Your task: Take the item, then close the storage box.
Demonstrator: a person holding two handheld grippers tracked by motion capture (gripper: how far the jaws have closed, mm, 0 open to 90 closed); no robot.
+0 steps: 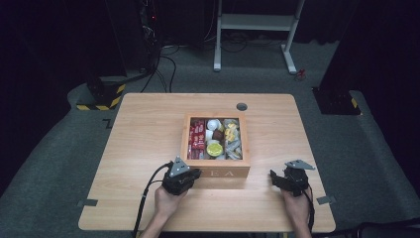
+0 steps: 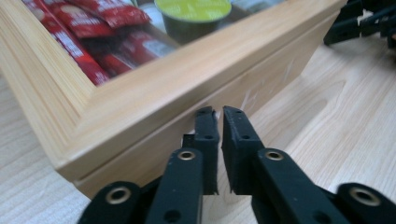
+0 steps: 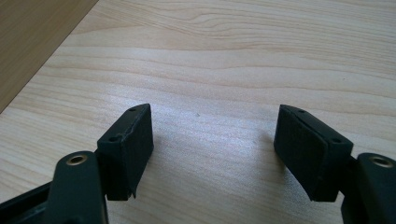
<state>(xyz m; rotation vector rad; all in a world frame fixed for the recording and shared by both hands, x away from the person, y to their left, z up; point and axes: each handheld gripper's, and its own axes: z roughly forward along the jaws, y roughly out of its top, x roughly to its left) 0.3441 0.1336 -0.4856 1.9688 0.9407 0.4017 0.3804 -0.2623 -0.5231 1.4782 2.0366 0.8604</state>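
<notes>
1 wooden box (image 1: 216, 171) stood at the centre of the table (image 1: 143, 134), its front face lettered "TEA" and its top glazed within a wooden frame. Through the top, 3 columns of contents were visible: red sachets (image 1: 197, 135) on the left, 1 green-lidded pod (image 1: 215, 148) with 1 white and 1 brown pod behind it in the middle, and yellow and grey packets on the right; the sachets and packets were too small to count.

2 grippers were present, 1 in each hand. The left gripper (image 1: 188, 171) sat at the box's front left corner. In the left gripper view its fingertips (image 2: 205, 122) stood almost together, a thin slit between them, with nothing gripped; they pointed at the seam beneath the lid frame (image 2: 154, 100), and whether they touched the wood could not be told. The red sachets (image 2: 88, 28) and green pod (image 2: 193, 10) lay behind the frame.

The right gripper (image 1: 278, 177) rested on the table to the right of the box, apart from it. In the right gripper view its 2 pads (image 3: 133, 144) stood wide apart over bare tabletop (image 3: 224, 60), holding nothing.
</notes>
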